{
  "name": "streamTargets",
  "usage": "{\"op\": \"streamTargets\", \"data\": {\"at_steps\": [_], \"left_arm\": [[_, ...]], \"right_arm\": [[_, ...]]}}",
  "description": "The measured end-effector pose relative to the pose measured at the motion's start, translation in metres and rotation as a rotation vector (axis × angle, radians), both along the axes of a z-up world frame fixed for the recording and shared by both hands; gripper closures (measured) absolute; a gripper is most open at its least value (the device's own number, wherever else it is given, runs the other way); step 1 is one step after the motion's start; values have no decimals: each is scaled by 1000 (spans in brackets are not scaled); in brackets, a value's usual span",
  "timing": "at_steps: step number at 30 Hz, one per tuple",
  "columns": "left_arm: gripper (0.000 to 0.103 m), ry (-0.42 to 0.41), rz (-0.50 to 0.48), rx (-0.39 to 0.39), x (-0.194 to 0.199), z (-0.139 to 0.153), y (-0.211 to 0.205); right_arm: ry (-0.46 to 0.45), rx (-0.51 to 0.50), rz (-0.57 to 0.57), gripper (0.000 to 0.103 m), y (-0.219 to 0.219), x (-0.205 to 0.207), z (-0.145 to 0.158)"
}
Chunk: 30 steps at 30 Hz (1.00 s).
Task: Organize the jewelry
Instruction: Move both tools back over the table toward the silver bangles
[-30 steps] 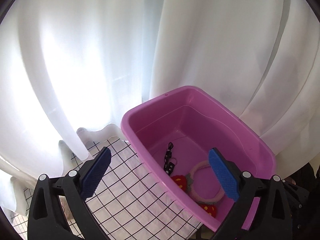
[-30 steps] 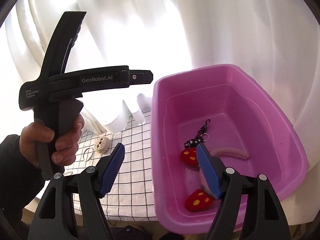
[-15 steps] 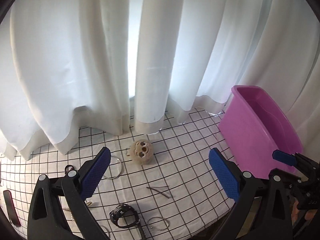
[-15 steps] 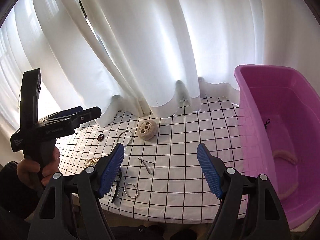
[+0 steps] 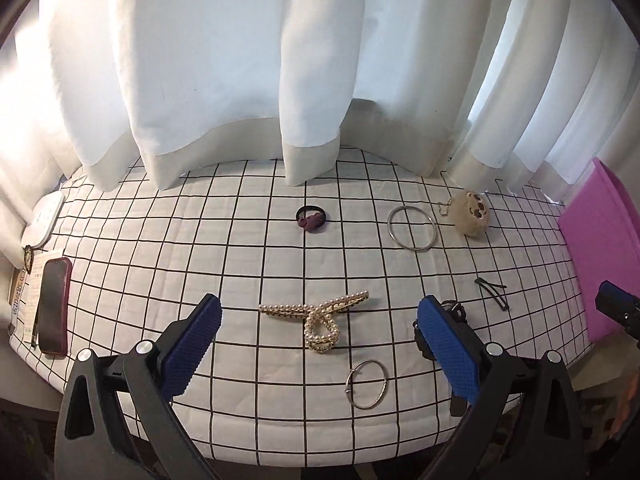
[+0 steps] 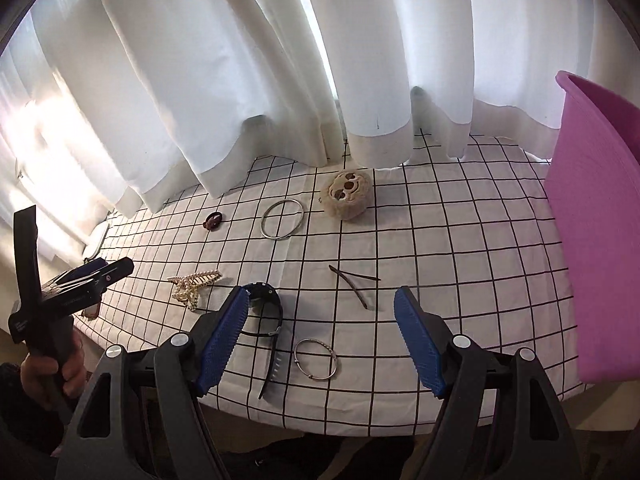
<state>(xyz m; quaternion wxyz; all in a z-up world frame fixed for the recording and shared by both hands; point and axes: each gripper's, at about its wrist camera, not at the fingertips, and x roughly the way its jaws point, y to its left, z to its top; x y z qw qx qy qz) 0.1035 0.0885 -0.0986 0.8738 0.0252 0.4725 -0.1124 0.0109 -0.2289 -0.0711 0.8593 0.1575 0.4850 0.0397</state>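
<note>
Both grippers hover past the table's near edge, jaws spread wide and empty: the left gripper [image 5: 318, 338] faces the pearl hair claw [image 5: 320, 316], the right gripper [image 6: 320, 332] a thin bangle [image 6: 316, 359] and black watch [image 6: 266, 316], probably choosing what to lift. Farther back lie hairpins [image 6: 354, 280], a larger bangle [image 6: 282, 219], a maroon hair tie [image 5: 311, 219] and a plush face charm [image 6: 347, 195]. The pink tub [image 6: 596, 240] at the right edge is cropped, its inside hidden.
</note>
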Motion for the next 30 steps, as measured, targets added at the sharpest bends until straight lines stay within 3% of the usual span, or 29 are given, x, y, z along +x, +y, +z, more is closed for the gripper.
{"op": "streamTargets", "data": {"at_steps": [7,14,20,30], "left_arm": [[6,48,-11,5,-9,-34,25],[6,78,-24,5,-16,-59,22],[6,85,25,-2,-33,-69,22],[6,55,117,33,-66,-78,7]], "right_arm": [[50,-36,-72,31,22,-8,-29],[70,-88,-122,31,29,-20,-53],[104,-114,-55,31,35,-31,-74],[52,-115,51,31,34,-40,-91]]}}
